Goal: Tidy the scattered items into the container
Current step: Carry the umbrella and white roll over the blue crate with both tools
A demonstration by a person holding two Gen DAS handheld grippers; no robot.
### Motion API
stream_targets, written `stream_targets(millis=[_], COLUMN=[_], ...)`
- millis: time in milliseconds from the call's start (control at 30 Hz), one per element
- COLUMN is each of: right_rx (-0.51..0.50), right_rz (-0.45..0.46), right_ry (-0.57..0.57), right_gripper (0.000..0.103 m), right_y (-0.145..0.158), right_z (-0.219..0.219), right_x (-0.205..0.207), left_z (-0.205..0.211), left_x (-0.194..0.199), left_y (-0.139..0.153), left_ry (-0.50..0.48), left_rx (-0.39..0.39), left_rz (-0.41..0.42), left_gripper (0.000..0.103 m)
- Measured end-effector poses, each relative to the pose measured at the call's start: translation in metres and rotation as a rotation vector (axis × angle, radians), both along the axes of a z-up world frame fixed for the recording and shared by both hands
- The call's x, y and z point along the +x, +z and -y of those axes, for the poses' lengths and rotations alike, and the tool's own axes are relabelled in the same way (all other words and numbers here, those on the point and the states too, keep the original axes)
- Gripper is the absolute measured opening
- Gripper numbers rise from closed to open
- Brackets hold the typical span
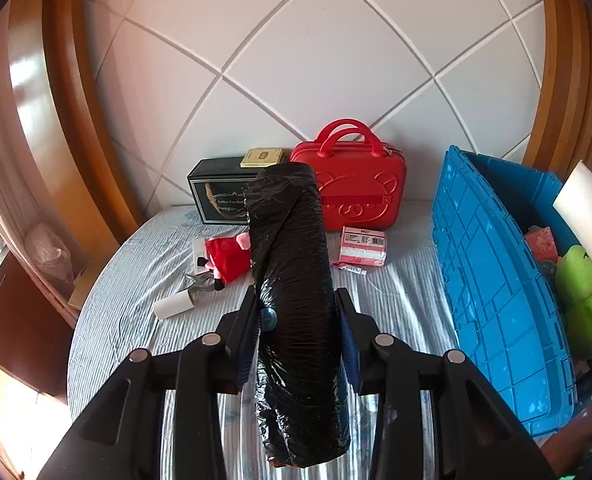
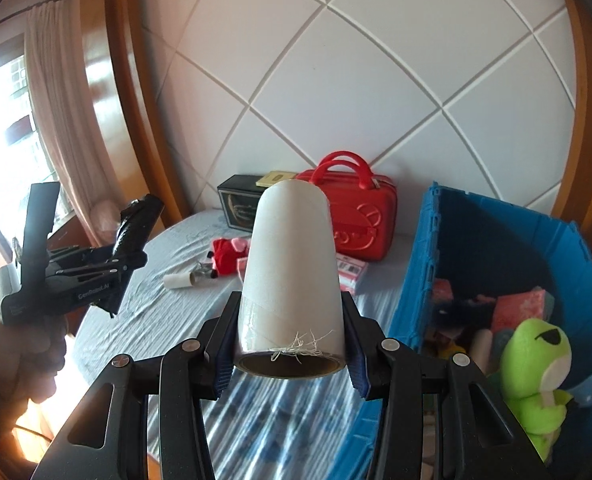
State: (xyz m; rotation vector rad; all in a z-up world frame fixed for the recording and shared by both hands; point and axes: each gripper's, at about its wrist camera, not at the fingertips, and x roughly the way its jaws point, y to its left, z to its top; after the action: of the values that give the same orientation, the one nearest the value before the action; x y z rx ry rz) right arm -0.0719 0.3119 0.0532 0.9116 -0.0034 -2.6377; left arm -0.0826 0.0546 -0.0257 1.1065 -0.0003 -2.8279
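Right gripper (image 2: 292,344) clamped on white roll (image 2: 292,272), left gripper (image 1: 297,320) clamped on black roll (image 1: 296,300).
Blue bin (image 2: 427,264) at right of frame, nearer right gripper; white roll's long axis pointing away, up-frame.

2 wrist cams face headboard (image 1: 315,60) (both share bed (image 1: 395,300)).

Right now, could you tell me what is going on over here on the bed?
A person is tidying loose items into the blue crate, with handheld tongs in each hand. The left tongs are shut on a black plastic-wrapped roll, and the right tongs are shut on a white roll; both are held above the bed. The crate already holds a green plush frog and some packets. A red plush toy, a small cardboard tube and a pink packet lie on the bed.
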Motion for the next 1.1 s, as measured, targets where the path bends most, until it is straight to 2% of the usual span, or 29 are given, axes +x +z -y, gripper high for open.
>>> stream_targets(millis=[667,1100], right_rx=[-0.023,-0.042], right_rz=[-0.052,-0.031], right_ry=[-0.207,-0.308], right_gripper=[0.045,0.045], right_y=[0.023,0.014], right_z=[-0.161,-0.245], right_x=[-0.013,-0.026], left_z=[-0.140,-0.251], left_x=[-0.055,-0.116], left_y=[0.054,0.074], left_ry=[-0.200,-0.360], left_rx=[-0.048,-0.060], left_rz=[-0.044,-0.059], left_gripper=[0.035,0.035])
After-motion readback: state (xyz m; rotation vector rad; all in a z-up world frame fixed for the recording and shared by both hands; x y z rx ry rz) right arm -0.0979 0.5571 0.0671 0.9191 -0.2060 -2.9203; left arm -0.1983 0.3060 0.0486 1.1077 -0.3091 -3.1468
